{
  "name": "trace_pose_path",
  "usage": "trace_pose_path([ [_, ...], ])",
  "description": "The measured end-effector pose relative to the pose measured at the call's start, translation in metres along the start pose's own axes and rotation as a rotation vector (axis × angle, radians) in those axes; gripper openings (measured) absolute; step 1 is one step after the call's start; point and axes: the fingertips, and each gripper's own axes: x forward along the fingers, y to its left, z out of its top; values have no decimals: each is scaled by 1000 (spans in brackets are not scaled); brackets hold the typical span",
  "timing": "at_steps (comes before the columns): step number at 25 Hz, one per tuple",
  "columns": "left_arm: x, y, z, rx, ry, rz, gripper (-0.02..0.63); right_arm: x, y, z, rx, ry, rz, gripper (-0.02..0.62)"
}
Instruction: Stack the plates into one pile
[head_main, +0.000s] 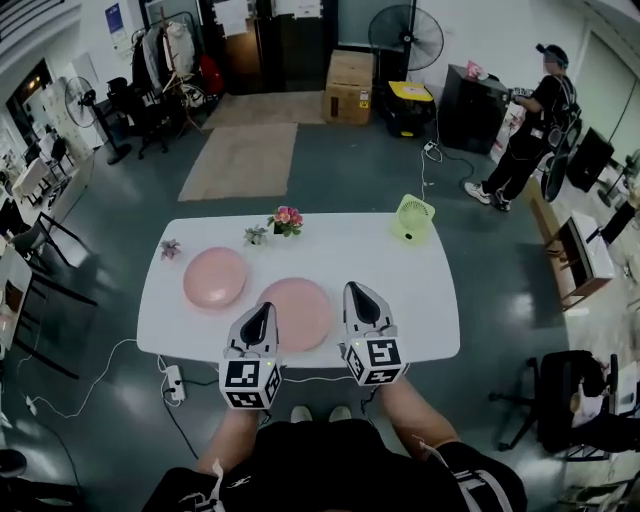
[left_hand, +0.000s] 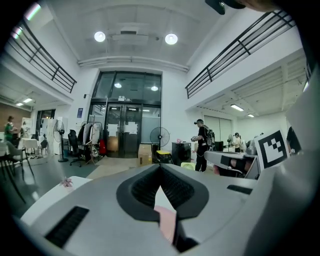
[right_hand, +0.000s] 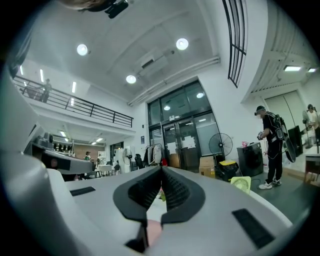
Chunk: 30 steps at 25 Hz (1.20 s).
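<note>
A white counter (head_main: 430, 300) carries two round pink plates, side by side and not yet stacked.

The nearer plate (head_main: 296, 312) lies just ahead of both tools. It sits to the right of the left hand-held gripper (head_main: 262, 312), whose tip overlaps the plate's near left rim in the head view. The same plate lies to the left of the right hand-held gripper (head_main: 358, 292), just beside it.

The second plate (head_main: 214, 278) lies ahead and to the left of the left hand-held gripper, and well apart from the right one. Being round, the plates have no long axis to line up with. The left hand looks nearer to both.

Each hand-held gripper has its jaws together, tips meeting, with nothing clamped. Each gripper view shows only a sliver of pink plate and white counter through the slot below the tips. Either would have to open before taking a rim.
</note>
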Motion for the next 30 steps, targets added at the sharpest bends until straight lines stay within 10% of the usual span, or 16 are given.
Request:
trace_pose_path([
  [13,3,43,-8,49,14,-35,14,24,55,-29,29,44,14,15],
  [30,-141,415,-41,-52,5,-80,14,161,405,-65,-16,46,-45,15],
])
